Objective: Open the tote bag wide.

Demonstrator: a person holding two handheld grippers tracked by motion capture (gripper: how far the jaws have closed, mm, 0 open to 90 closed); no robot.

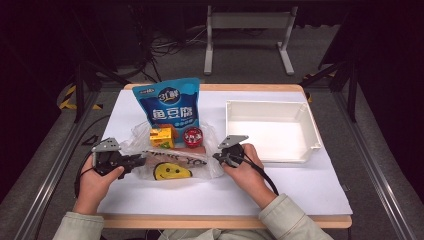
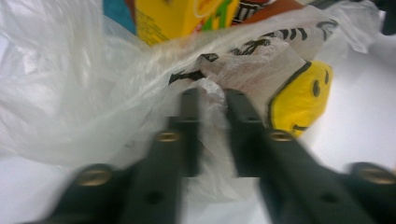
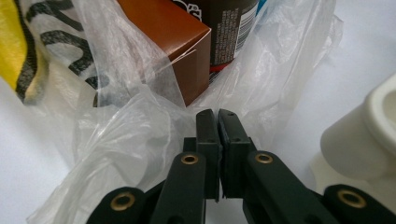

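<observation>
The left gripper (image 2: 212, 100) is clenched on the left edge of the clear plastic bag (image 1: 172, 160); the right gripper (image 3: 217, 116) pinches its right edge; between them, inside the bag, stand a yellow carton (image 1: 162, 137) and a red-lidded can (image 1: 193, 136); a brown box (image 3: 170, 32) lies just ahead of the right jaws.

Bag (image 1: 170, 160) lies left of tray (image 1: 267, 155); carton (image 1: 162, 136) and can (image 1: 193, 136) sit inside; pouch (image 1: 169, 102) stands behind.

One plastic bag (image 1: 172, 160) is counted, just left of one white tray (image 1: 267, 132). Inside the bag one yellow carton (image 1: 162, 137), one red can (image 1: 193, 136) and one brown box (image 3: 170, 39) are seen. One blue pouch (image 1: 170, 102) is counted behind the bag.
</observation>
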